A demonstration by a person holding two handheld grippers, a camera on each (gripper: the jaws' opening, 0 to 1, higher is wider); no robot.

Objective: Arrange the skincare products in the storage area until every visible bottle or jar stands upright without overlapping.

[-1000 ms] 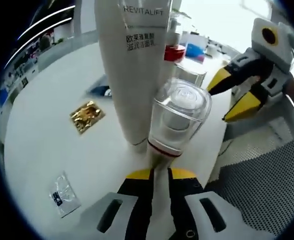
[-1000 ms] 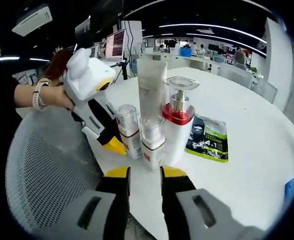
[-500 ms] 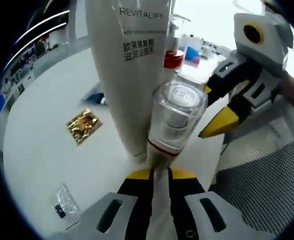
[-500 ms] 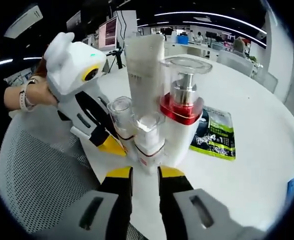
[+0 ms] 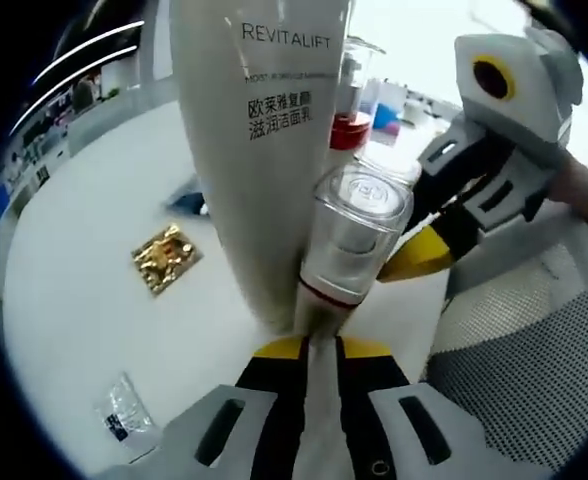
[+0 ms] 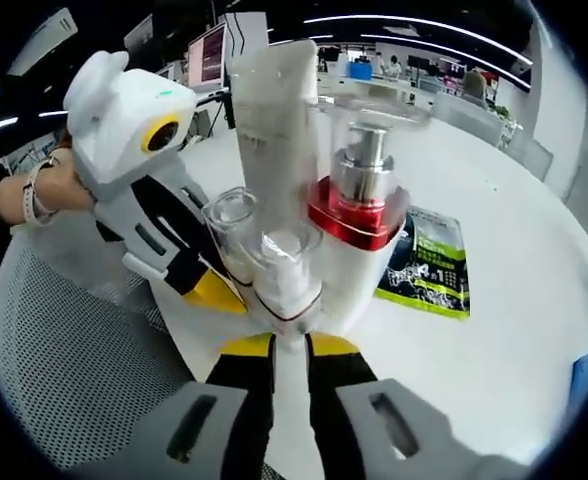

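Skincare bottles stand bunched near the edge of a round white table, and both grippers are in among them. In the left gripper view, a small white pump bottle with a clear cap and a thin red band sits upright between the black-and-yellow jaws of the left gripper, which pinch its lower body. Touching it on the far left rises a tall white squeeze tube printed REVITALIFT, standing on its cap. Behind it shows a red-collared pump bottle.

In the right gripper view, the right gripper has its jaws closed against the base of a second small white bottle with a clear cap; the grip looks tight. Just left of that bottle is the first small bottle, with the left gripper's yellow tips at its foot. Behind them stand the tall tube and, to the right, a larger white bottle with a metallic red collar, silver pump and clear cap. All four stand upright, pressed closely together.

Farther out on the table lie a green and black sachet, a crinkled gold foil packet and a small clear plastic packet. A grey mesh chair seat sits just beside the near table edge. A hand with a wristwatch holds the left gripper.
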